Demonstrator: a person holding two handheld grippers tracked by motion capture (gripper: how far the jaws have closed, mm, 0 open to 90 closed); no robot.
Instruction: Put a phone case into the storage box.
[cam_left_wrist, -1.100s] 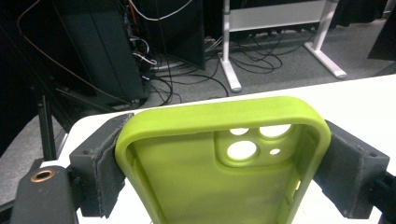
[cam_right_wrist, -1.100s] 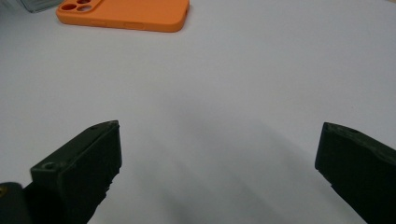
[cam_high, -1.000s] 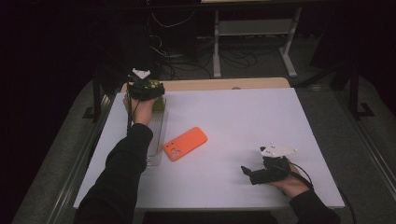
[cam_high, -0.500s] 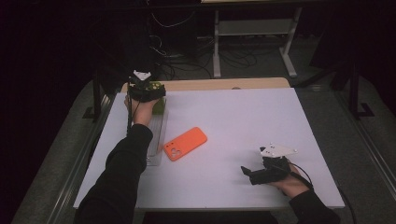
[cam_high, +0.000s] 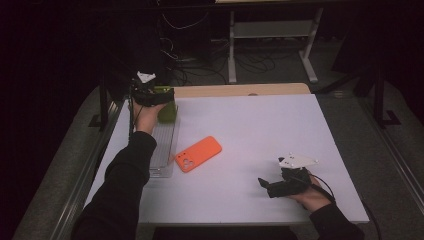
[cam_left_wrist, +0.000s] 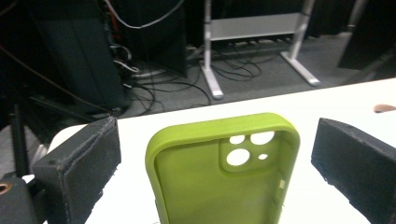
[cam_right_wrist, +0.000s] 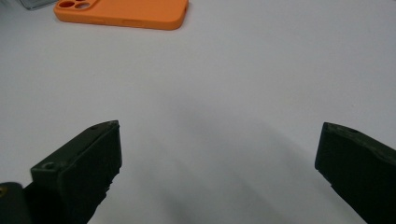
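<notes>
The left gripper (cam_high: 152, 95) is held at the far left corner of the table (cam_high: 260, 130), over the far end of a clear tray (cam_high: 162, 150) that lies along the table's left edge. Its fingers (cam_left_wrist: 79, 163) stand wide apart, and a green case (cam_left_wrist: 224, 168) stands upright between them with a gap on either side, touching neither. The left gripper view looks into the hollow inside of the case, with its camera cutout at the upper right and its rounded top edge level with the finger tips; the lower end is cut off by the frame, so what it rests on cannot be told there. In the high view the green case (cam_high: 167, 111) shows just under the gripper, at the far end of the tray. An orange case (cam_high: 198, 154) lies flat on the table just to the right of the tray, back up, with its camera holes toward the near left end. The right gripper (cam_high: 267, 184) rests low near the front right of the table, well apart from both cases, its fingers (cam_right_wrist: 84, 163) wide and empty with bare table between them. In the right gripper view the orange case (cam_right_wrist: 123, 13) lies far ahead at the top left.
</notes>
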